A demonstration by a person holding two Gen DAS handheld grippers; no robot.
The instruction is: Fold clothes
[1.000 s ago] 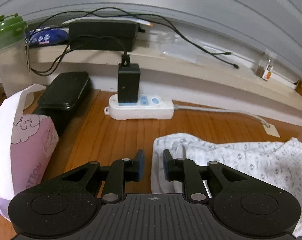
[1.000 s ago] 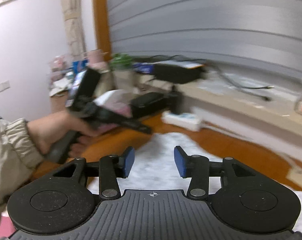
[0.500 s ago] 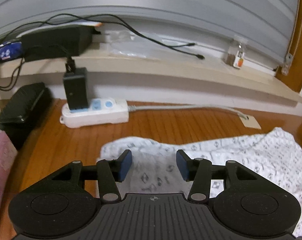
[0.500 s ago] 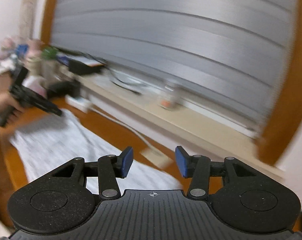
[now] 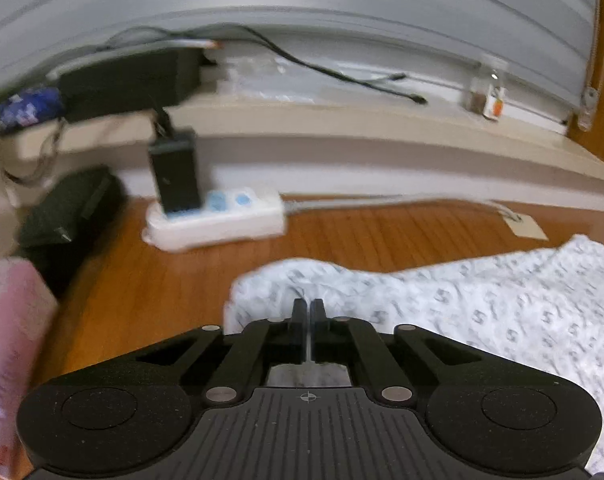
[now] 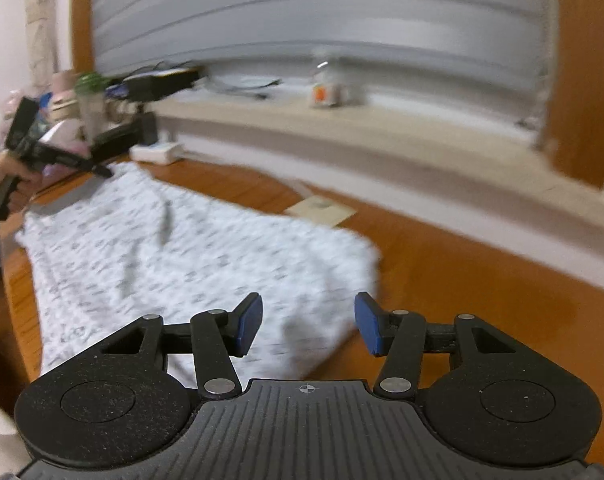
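Wooden orange-brown counter [image 6: 462, 264] fills the lower half of both frames. White cotton garment with small grey printed motifs [image 6: 190, 256] lies spread flat across it, centre-left in the right wrist view, lightly wrinkled, one dark crease near its middle. Left gripper [image 5: 307, 309], bottom centre of its frame, has its jaws pinched together on the garment's edge. Right gripper [image 6: 307, 322] hovers over the garment's near corner, blue-padded jaws spread wide. White power strip [image 5: 216, 218] sits behind, upper left.
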